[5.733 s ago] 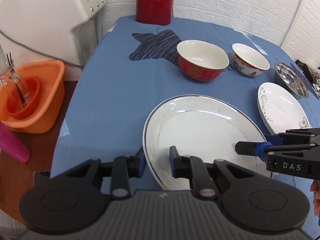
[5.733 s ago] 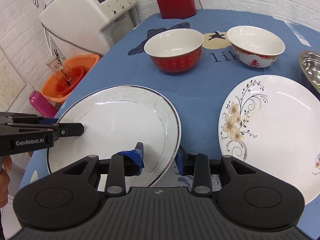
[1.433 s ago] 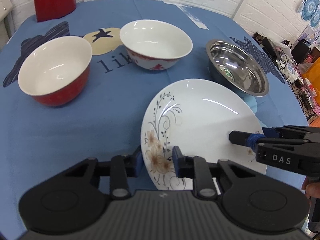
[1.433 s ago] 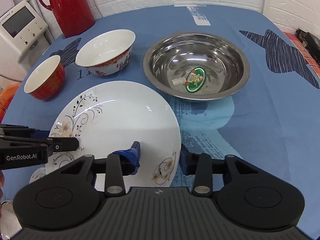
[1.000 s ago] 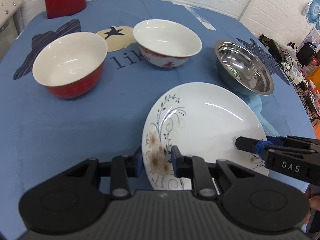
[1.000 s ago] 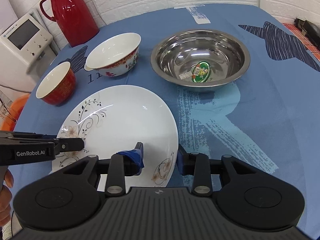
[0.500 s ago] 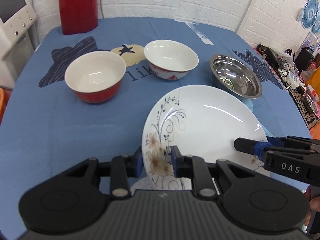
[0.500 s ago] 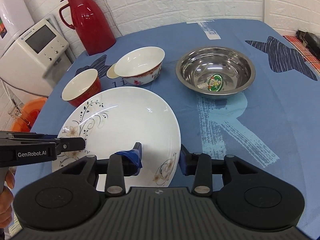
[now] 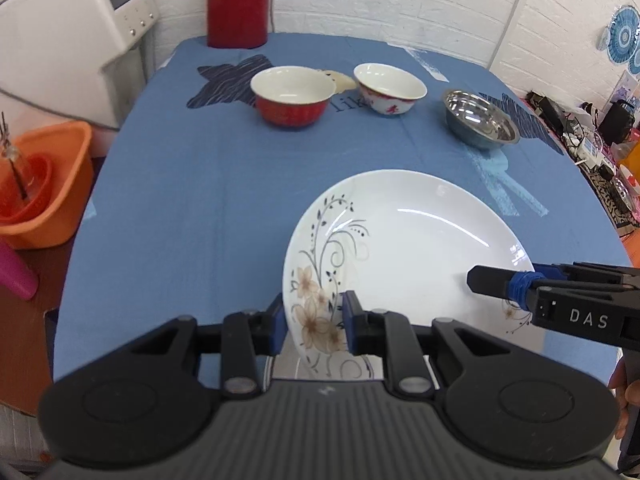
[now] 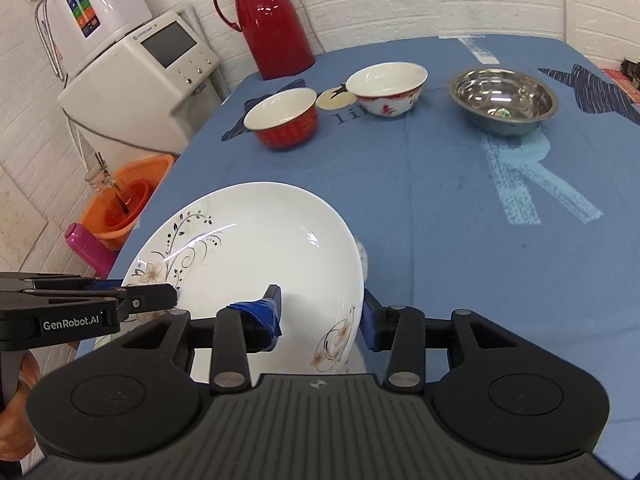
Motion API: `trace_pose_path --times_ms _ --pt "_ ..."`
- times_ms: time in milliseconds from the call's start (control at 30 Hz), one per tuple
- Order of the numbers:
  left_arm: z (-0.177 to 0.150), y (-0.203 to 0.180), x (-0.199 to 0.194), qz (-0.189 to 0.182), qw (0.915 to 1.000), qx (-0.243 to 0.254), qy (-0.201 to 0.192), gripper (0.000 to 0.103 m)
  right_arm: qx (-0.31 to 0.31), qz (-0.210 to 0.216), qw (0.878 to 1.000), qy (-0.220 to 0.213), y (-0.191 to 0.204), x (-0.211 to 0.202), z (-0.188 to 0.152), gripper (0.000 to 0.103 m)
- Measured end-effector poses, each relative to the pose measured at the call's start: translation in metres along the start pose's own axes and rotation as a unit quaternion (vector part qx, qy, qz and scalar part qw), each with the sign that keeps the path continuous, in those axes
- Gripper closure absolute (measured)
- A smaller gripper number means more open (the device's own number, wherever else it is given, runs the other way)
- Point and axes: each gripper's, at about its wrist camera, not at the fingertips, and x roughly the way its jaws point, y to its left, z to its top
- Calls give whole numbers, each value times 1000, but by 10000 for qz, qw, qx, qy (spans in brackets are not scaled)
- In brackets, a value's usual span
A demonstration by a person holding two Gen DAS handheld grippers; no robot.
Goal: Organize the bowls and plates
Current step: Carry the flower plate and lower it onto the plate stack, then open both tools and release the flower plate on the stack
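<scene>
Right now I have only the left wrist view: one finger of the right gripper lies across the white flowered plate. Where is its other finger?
Observer: In the right wrist view the right gripper straddles the rim of the white flowered plate. Its blue-taped finger lies on the plate's face, and the other finger sits just outside the rim.
Operator: Is anything inside the round steel bowl?
Observer: A small green sticker lies at its bottom.
Operator: What is behind the white machine with the screen?
Observer: A taller white appliance with coloured buttons stands there against the brick wall.
</scene>
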Motion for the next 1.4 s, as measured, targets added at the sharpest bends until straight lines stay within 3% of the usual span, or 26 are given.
trace_pose_path --times_ms 233,733,800,867,967,1133,1200,1300,1400 --pt "-44 11 -8 1 9999 -101 6 85 -133 -52 9999 87 15 -1 -32 76" --pt "-72 15 0 -27 9996 -72 -253 83 -45 249 9994 -227 10 7 -49 76" --pt "-72 16 1 -62 9996 -46 -274 77 -63 302 9992 -237 9 7 -50 76" --pt "-72 17 1 -144 9994 -81 -319 41 -58 350 9991 -236 7 8 -50 78" --pt "-69 17 -5 -315 9986 -101 -420 41 62 383 9990 -233 5 6 -49 78" --pt "-57 16 -21 -209 9981 -22 -575 41 69 249 9988 -408 4 -5 -42 75" --pt "-52 17 -25 -195 9978 -59 -624 41 -99 -23 9997 -214 5 -1 -40 74" --pt "-47 15 -31 -190 9972 -62 -716 41 -86 86 9999 -123 3 2 -43 73" --pt "-47 12 -32 -183 9972 -13 -726 41 -516 -96 9986 -50 13 5 -45 73"
